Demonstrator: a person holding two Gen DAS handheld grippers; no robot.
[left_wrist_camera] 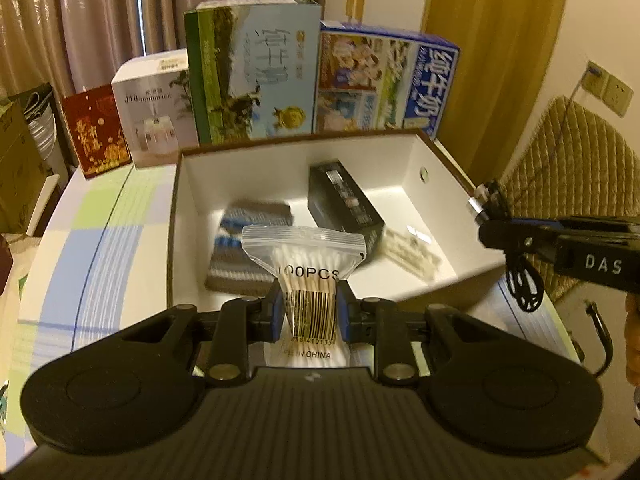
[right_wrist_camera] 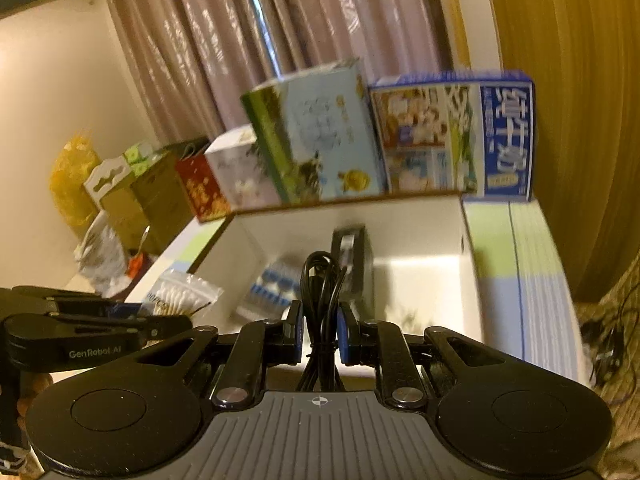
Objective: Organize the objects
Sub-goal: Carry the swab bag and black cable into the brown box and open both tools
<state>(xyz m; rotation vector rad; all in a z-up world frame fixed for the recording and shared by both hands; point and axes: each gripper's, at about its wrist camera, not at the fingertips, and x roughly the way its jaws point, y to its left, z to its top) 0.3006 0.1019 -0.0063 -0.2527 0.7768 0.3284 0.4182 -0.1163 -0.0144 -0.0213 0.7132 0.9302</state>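
Note:
My left gripper (left_wrist_camera: 310, 308) is shut on a clear zip bag of cotton swabs (left_wrist_camera: 306, 264) marked 100PCS, held upright at the near rim of an open white box (left_wrist_camera: 188, 216). Inside the box lie a black carton (left_wrist_camera: 344, 204), a grey and blue striped cloth (left_wrist_camera: 248, 248) and a small clear packet (left_wrist_camera: 412, 256). My right gripper (right_wrist_camera: 319, 330) is shut on a bundled black cable (right_wrist_camera: 322, 292), held over the box's (right_wrist_camera: 460, 280) near edge. From the right wrist view the swab bag (right_wrist_camera: 182, 294) shows at the left, in the left gripper's fingers (right_wrist_camera: 100, 324).
Tall cartons stand in a row behind the box: a red one (left_wrist_camera: 98, 132), a white one (left_wrist_camera: 154, 110), a green and blue one (left_wrist_camera: 254, 72) and a blue milk carton (left_wrist_camera: 384, 84). The checked tablecloth (left_wrist_camera: 92, 248) lies left of the box. A padded chair (left_wrist_camera: 568, 168) stands right.

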